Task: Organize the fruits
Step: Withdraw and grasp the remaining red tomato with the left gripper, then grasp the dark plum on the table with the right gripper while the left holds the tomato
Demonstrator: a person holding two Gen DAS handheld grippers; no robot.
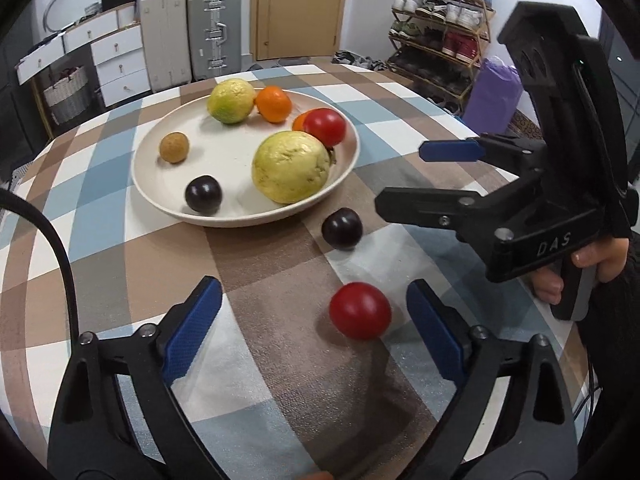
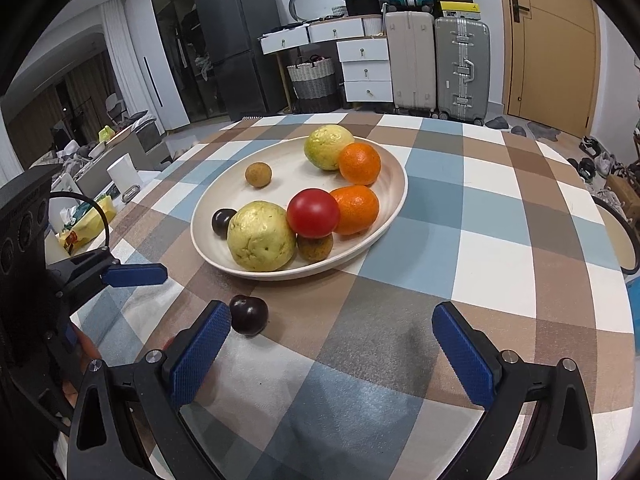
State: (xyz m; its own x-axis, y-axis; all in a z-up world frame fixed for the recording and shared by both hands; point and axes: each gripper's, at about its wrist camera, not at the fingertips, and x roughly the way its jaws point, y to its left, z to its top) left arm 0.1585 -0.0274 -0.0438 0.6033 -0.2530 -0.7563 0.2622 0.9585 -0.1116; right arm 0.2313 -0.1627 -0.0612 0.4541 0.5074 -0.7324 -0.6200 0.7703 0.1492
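Observation:
A cream plate on the checked tablecloth holds two yellow-green guavas, two oranges, a red tomato, a dark plum, and brown longans. A loose red tomato lies on the cloth between my left gripper's open fingers, near the right one. A loose dark plum lies just in front of the plate. My left gripper is open and empty. My right gripper is open and empty, the plum touching or just off its left fingertip; it also shows in the left wrist view.
The round table carries the checked cloth; its edge curves close on all sides. Suitcases, white drawers, a basket, a door and a shoe rack stand beyond. A black cable runs at the left.

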